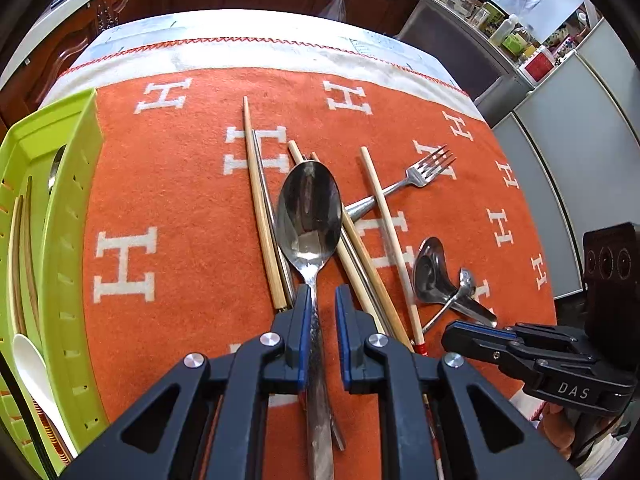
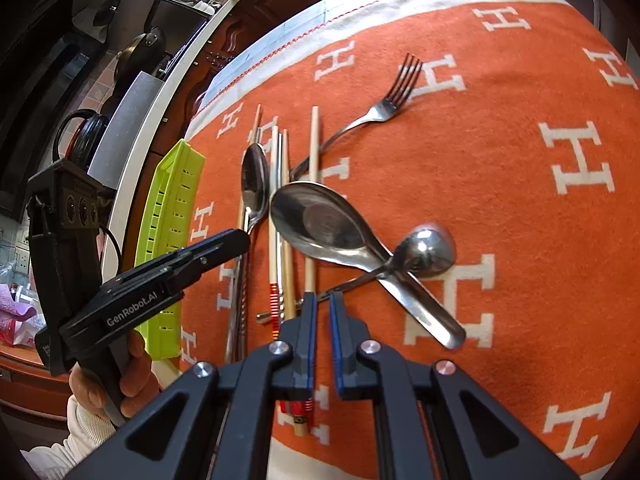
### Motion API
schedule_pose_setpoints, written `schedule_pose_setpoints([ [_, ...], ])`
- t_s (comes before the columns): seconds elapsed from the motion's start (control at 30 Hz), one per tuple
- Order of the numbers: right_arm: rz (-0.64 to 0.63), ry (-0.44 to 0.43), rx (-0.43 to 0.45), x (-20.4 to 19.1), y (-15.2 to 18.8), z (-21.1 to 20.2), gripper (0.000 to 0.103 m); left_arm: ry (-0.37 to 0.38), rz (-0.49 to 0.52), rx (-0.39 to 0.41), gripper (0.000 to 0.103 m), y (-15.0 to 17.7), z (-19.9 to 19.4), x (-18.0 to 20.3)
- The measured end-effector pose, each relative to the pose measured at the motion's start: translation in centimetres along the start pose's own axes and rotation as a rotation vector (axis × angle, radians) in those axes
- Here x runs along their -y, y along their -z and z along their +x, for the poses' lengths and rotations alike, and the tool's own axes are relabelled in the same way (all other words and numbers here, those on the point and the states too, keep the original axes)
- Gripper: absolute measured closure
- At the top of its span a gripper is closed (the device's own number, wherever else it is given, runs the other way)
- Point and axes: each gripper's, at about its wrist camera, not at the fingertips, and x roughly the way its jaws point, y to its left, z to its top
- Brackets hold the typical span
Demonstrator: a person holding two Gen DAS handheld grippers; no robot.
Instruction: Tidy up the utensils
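Observation:
My left gripper (image 1: pixel 322 294) is open around the handle of a large steel spoon (image 1: pixel 309 216), which lies on the orange cloth; the left pad touches the handle, the right pad stands off it. The spoon also shows in the right wrist view (image 2: pixel 255 184). My right gripper (image 2: pixel 323 300) is nearly closed and empty, low over the near ends of wooden chopsticks (image 2: pixel 313 184). Just beyond it lie a wide steel spoon (image 2: pixel 320 224) crossed by a small ladle-like spoon (image 2: pixel 428 250), and a fork (image 2: pixel 384 108). More chopsticks (image 1: pixel 256 200) lie beside the large spoon.
A lime-green slotted tray (image 1: pixel 66 240) at the left table edge holds chopsticks and a white spoon (image 1: pixel 32 368). The cloth (image 1: pixel 180 208) is orange with white H marks. Kitchen counters and jars (image 1: pixel 512 32) stand behind the table.

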Motion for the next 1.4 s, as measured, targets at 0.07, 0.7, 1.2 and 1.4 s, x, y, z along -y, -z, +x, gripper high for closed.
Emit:
schedule_pose_setpoints([
  [0.07,0.003,-0.006,-0.005,0.3,0.0,0.1,0.096,0.005,-0.011,-0.016,0.093,0.1,0.3,-0.3],
  [0.7,-0.001,-0.030,-0.010,0.6,0.0,0.3,0.096,0.240,-0.095,-0.108,0.093,1.4,1.7,-2.1],
  [1.2,0.005,-0.023,-0.002,0.3,0.4,0.3,0.096,0.018,0.009,-0.119,0.100,1.0,1.0,1.6],
  [1.4,0.009,-0.026,-0.007,0.7,0.5,0.2,0.096,-0.007,0.054,-0.115,0.101,1.1,0.7,2.8],
])
